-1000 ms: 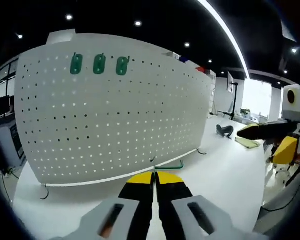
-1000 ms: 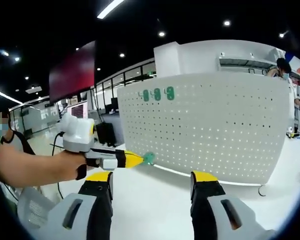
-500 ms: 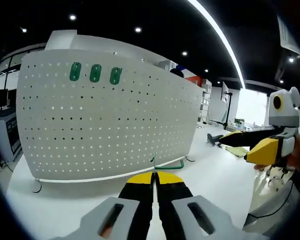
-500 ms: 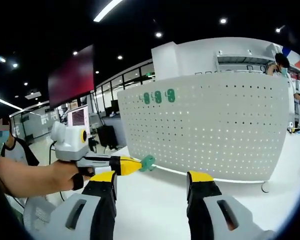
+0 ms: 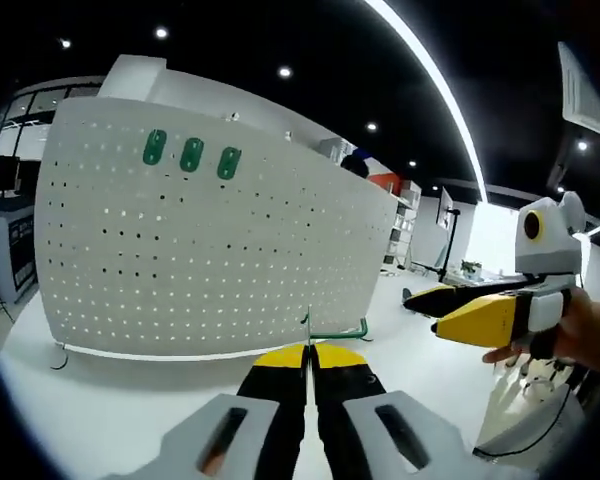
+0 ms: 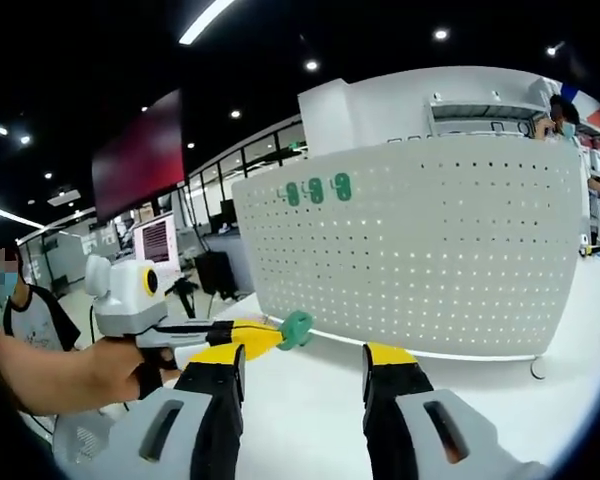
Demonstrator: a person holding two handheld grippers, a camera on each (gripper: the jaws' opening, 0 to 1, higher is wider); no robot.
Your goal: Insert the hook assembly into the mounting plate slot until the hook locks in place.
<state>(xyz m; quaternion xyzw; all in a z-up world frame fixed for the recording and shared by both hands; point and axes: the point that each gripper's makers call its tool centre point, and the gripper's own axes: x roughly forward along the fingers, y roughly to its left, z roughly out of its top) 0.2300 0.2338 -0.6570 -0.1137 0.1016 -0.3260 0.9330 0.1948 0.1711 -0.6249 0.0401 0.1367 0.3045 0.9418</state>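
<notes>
No readable writing; left hand-held gripper (image 5: 308, 362) pinches the green hook (image 5: 336, 330), right hand-held gripper (image 6: 302, 362) gapes wide.

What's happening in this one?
A person holds a gripper in each hand in front of a white pegboard standing on a white table. The left gripper is shut on a green hook, not yet at the board. The right gripper is open and holds nothing. Three green hooks already sit near the board's top.
</notes>
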